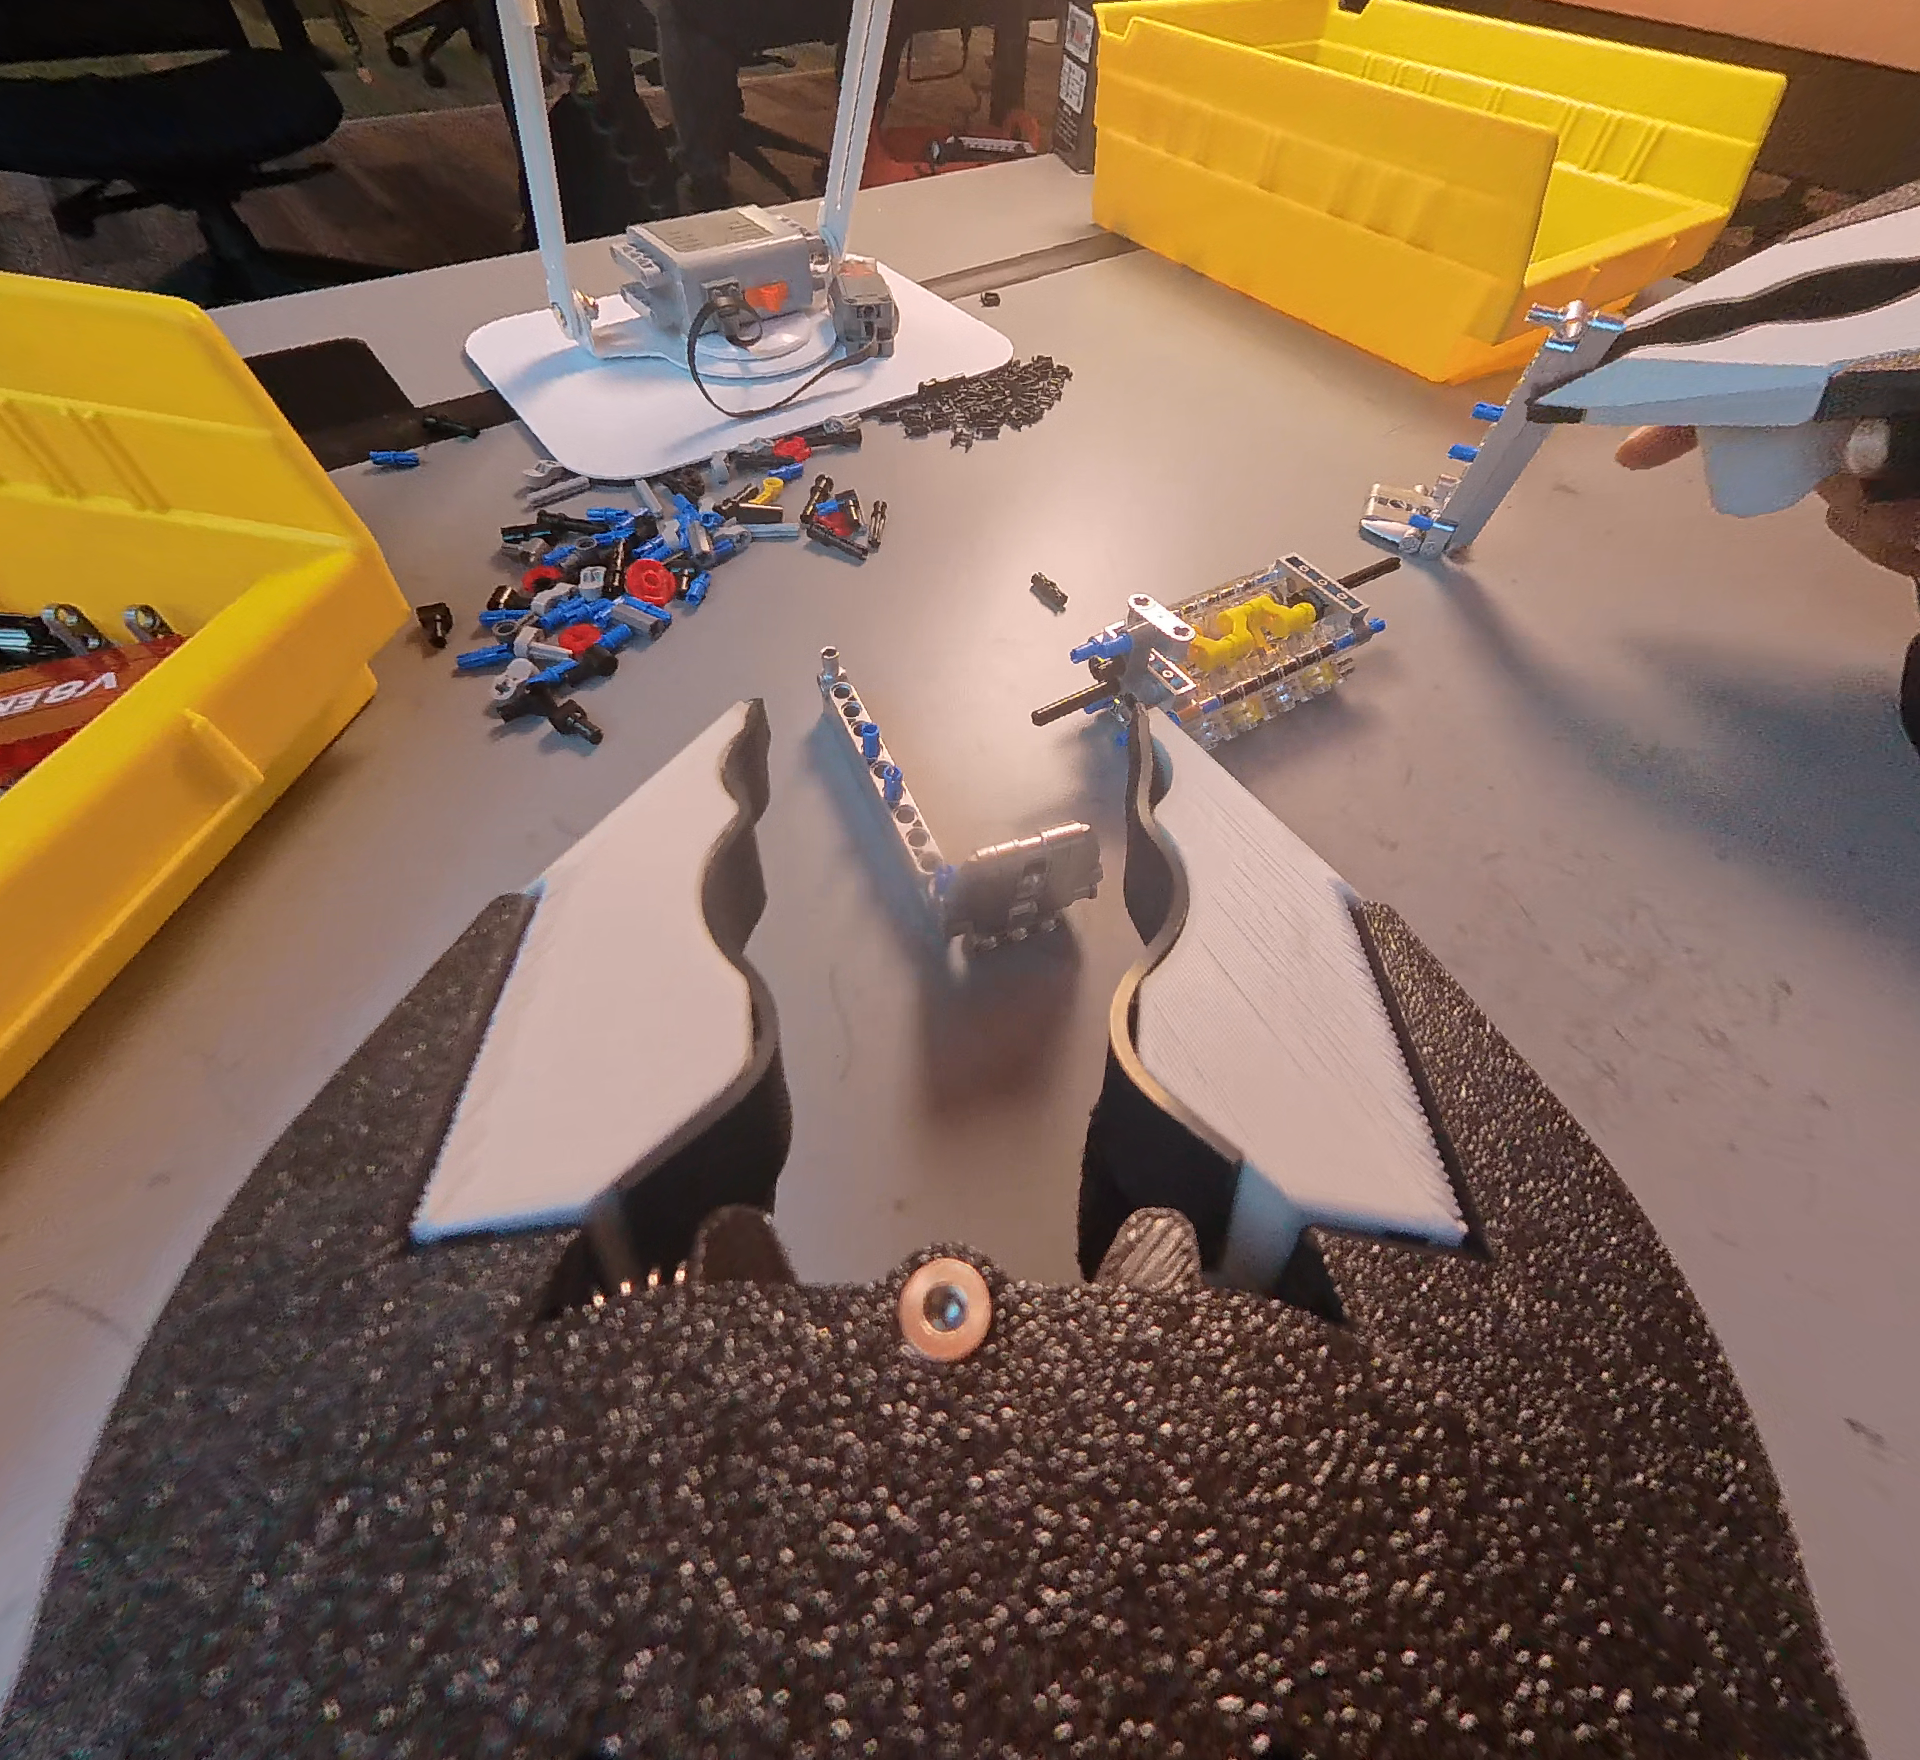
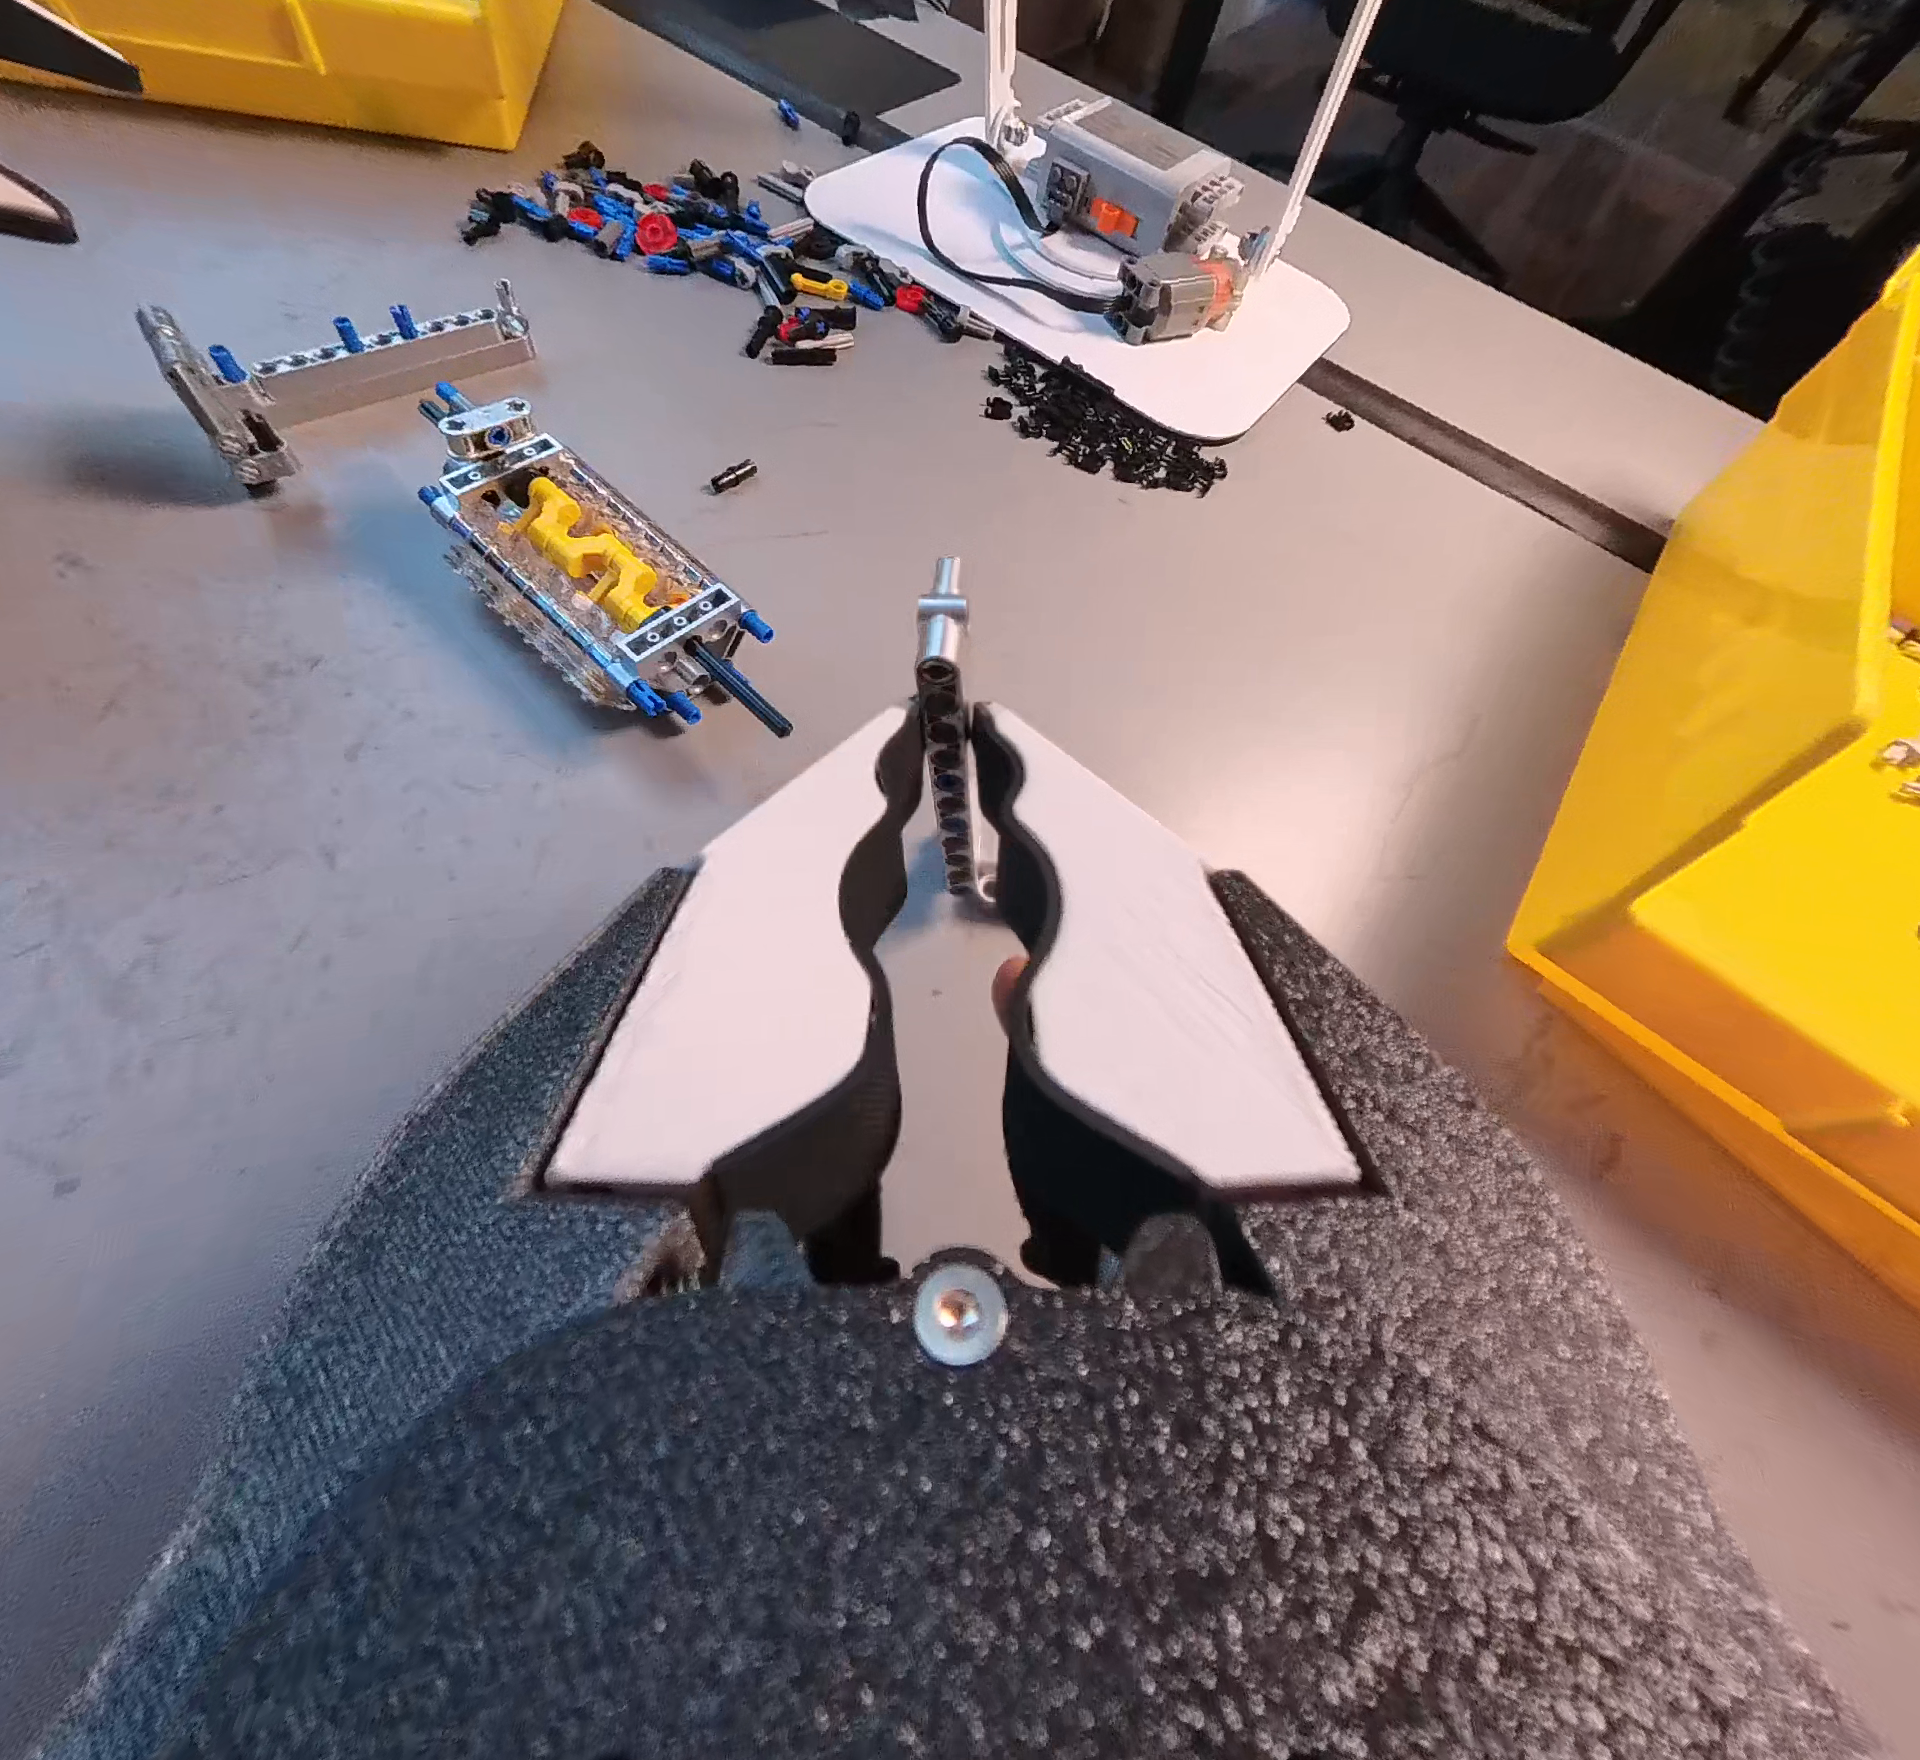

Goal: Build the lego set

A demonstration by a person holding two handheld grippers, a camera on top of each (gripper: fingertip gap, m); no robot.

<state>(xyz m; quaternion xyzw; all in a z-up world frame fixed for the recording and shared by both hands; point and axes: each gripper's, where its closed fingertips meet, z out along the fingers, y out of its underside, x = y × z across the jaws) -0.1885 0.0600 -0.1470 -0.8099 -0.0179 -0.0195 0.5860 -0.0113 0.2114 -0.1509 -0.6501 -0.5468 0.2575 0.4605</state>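
The right gripper [image 2: 948, 744] has its fingers clenched on a grey holed beam [image 2: 943, 775] with a silver pin at its far end, tilted up off the desk [image 2: 1247, 671]; blue pegs stick out of it. The left gripper [image 1: 951, 723] is released, its fingers spread either side of a like beam assembly [image 1: 894, 801] lying on the desk. Just beyond sits a clear engine block [image 1: 1236, 656] with a yellow crankshaft, near loose pins [image 1: 644, 578] and yellow bins [image 1: 1351, 183].

Engine block [image 1: 1216, 661] right of loose pins [image 1: 644, 567]
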